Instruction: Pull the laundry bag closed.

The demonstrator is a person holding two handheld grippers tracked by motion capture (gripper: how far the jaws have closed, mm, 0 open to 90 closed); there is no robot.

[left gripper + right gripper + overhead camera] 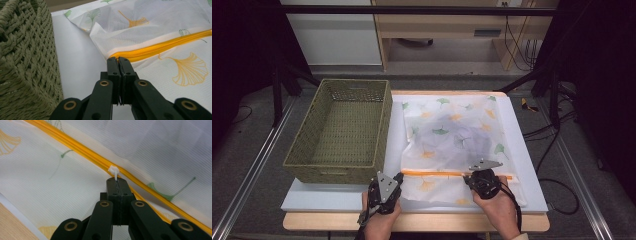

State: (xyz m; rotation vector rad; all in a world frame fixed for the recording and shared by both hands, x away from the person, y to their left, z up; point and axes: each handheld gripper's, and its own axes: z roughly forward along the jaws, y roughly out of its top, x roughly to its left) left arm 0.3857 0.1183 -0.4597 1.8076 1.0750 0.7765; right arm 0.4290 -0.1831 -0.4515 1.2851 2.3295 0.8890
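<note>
White mesh laundry bag (454,135) printed with ginkgo leaves lay flat on the white tabletop (532,175), just right of the olive woven basket (339,131). Its orange zipper (447,173) ran crosswise along the near edge, with the bag's long axis pointing away from the person. The left gripper (119,59) had its jaws pressed together, pinching the zipper's end beside the basket; the right gripper (117,180) had its jaws shut on the small white zipper pull (113,170). That thin pull could slip free, or the mesh could bunch and jam the slider if the left anchor loosened.
</note>
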